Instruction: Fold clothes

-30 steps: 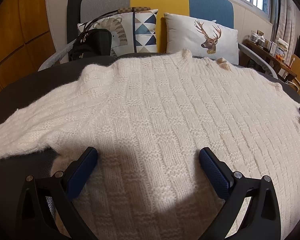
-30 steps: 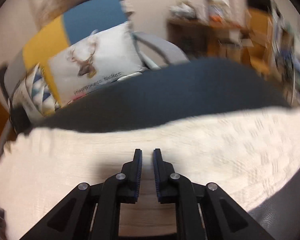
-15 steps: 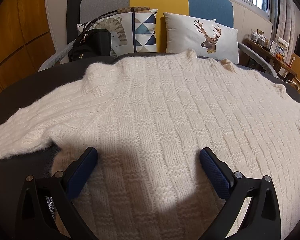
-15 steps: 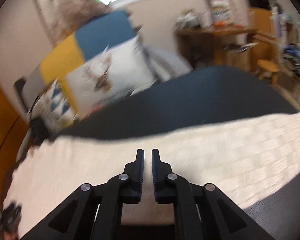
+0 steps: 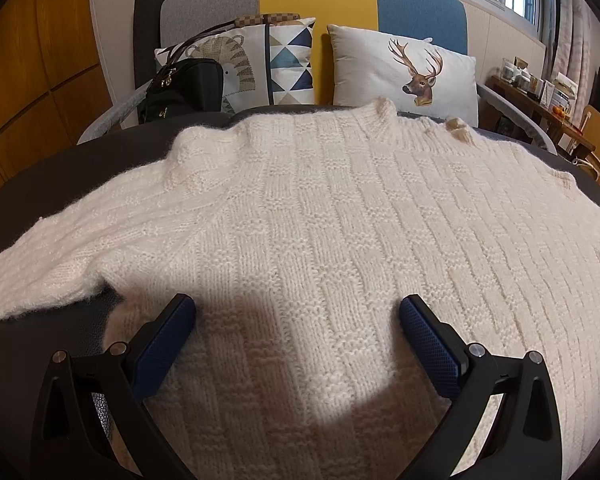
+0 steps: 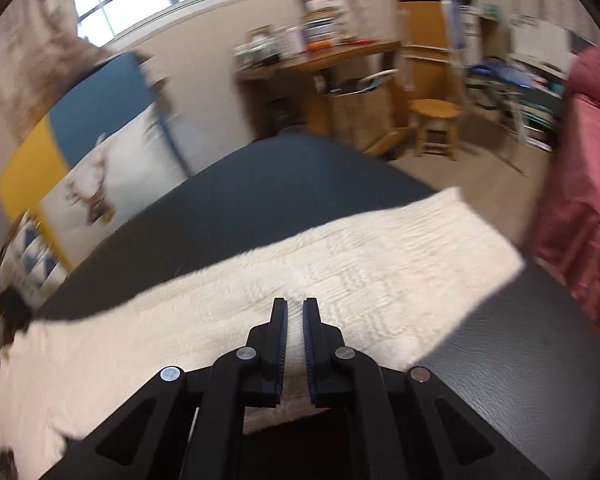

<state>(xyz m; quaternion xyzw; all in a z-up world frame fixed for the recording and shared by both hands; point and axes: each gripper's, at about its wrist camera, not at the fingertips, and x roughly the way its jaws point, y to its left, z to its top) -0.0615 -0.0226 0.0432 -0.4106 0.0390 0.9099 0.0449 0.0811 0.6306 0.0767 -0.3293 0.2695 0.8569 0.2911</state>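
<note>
Below our left gripper (image 5: 296,314), whose fingers are spread wide, the cream sweater (image 5: 320,220) lies flat on the dark table (image 5: 60,168). Our right gripper (image 6: 295,312) is nearly closed; we cannot tell if it pinches the sweater's sleeve (image 6: 380,256) beneath it.

Cream basket-weave knit sweater (image 5: 340,240) runs off the left wrist view's bottom and right edges, hem unseen. Right wrist view is motion-blurred: wooden desk clutter (image 6: 300,40) unreadable, white deer-print cushion (image 6: 100,196) smeared, pink fabric (image 6: 580,160) cut off at right.
</note>
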